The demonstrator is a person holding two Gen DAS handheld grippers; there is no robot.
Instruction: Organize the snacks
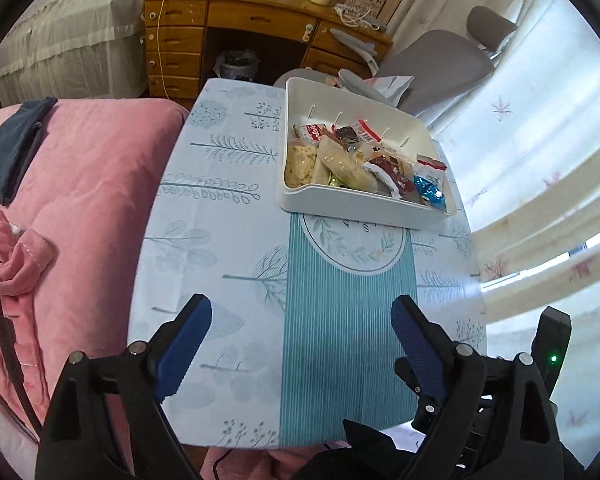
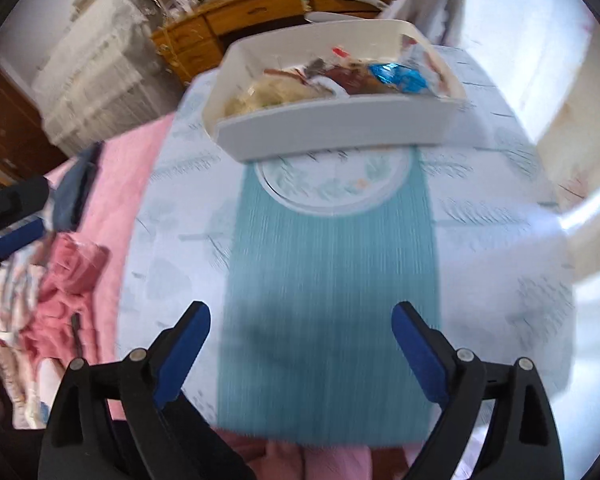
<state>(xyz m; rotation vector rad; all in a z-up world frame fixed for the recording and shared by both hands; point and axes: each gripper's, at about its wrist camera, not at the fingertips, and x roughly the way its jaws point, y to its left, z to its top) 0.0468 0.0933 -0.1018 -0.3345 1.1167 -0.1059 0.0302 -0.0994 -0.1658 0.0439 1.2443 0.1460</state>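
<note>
Left gripper [image 1: 302,320] and right gripper [image 2: 300,318]: both spread wide and holding nothing, poised over the near end of the bench [image 1: 220,248], above its teal striped runner [image 1: 340,340]. Bare cloth lies between the grippers and the white tray [image 1: 352,212], which sits toward the bench's far right edge and holds the snacks [image 1: 352,160]. A pink bed [image 1: 80,200] abuts the left edge; a curtain [image 1: 540,200] flanks the right. The right wrist view is motion-blurred.
</note>
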